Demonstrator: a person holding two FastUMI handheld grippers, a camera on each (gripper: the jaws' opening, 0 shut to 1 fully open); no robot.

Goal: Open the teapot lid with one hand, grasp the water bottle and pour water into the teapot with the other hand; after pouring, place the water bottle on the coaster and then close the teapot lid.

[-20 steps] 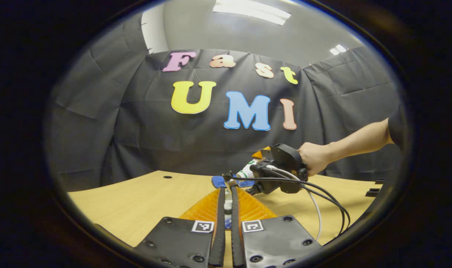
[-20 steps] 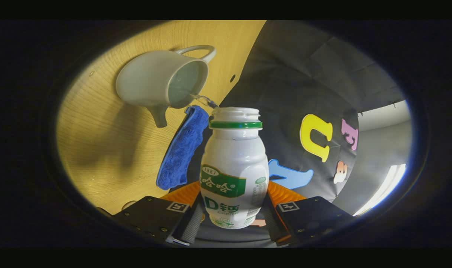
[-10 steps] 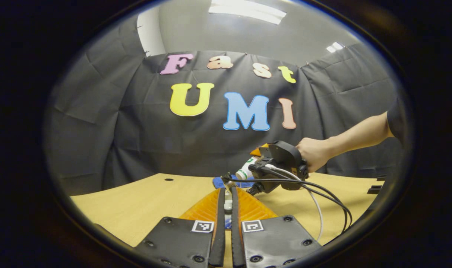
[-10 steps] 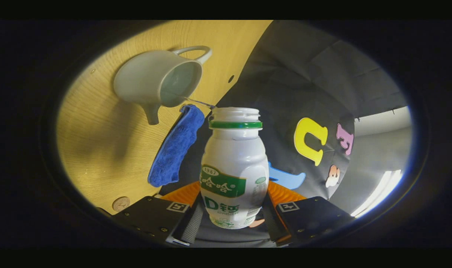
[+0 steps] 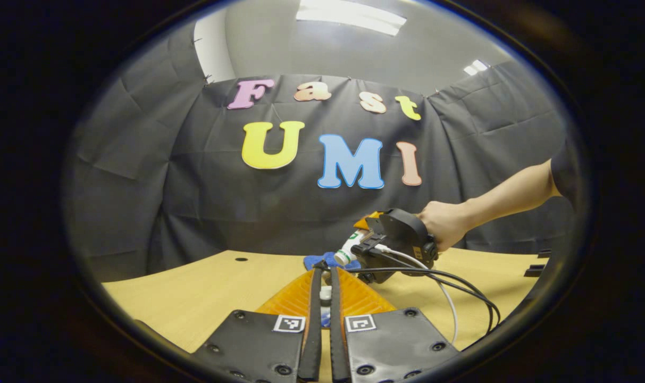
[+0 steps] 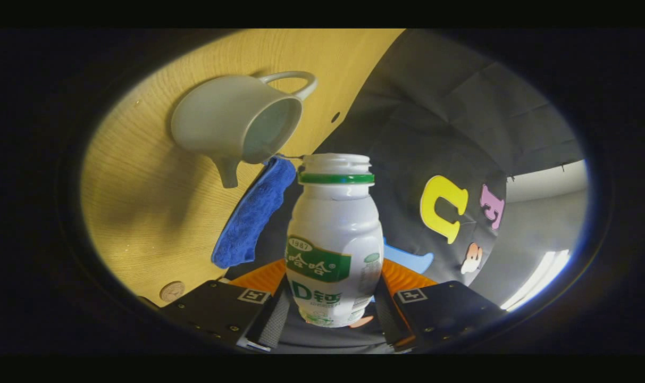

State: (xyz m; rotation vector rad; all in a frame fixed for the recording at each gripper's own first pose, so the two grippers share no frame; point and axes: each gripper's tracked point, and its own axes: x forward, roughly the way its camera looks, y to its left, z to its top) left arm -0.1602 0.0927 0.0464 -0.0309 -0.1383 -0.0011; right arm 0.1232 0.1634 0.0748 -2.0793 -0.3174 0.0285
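Between the fingers of the right gripper (image 6: 330, 319), in the right gripper view, the water bottle (image 6: 334, 242) was clamped, both fingers pressed on its lower body w/ the open, capless mouth pointed away from the camera. The bottle was tipped over toward the teapot (image 6: 237, 125), a white pot w/ its lid off, opening turned toward the bottle mouth, spout below and handle above as framed. A thin thread of water was seen running from the bottle's rim to the teapot's opening. Just beside the teapot a blue cloth (image 6: 253, 213) was laid on the wooden table (image 6: 147, 213), and a small round coaster-like disc (image 6: 172, 291) was seen near the table edge; whether it was the coaster couldn't be told. Across the table in the left gripper view, the right gripper (image 5: 362, 239) was held by a hand (image 5: 440, 230), w/ the tilted water bottle (image 5: 348, 250) in it above the blue cloth (image 5: 322, 260), cables trailed down to the table (image 5: 205, 287). The left gripper (image 5: 322, 292) was closed w/ its fingers nearly touching; a small pale object (image 5: 326, 293) was pinched between them, prob. the lid's knob, though that couldn't be made out for certain.
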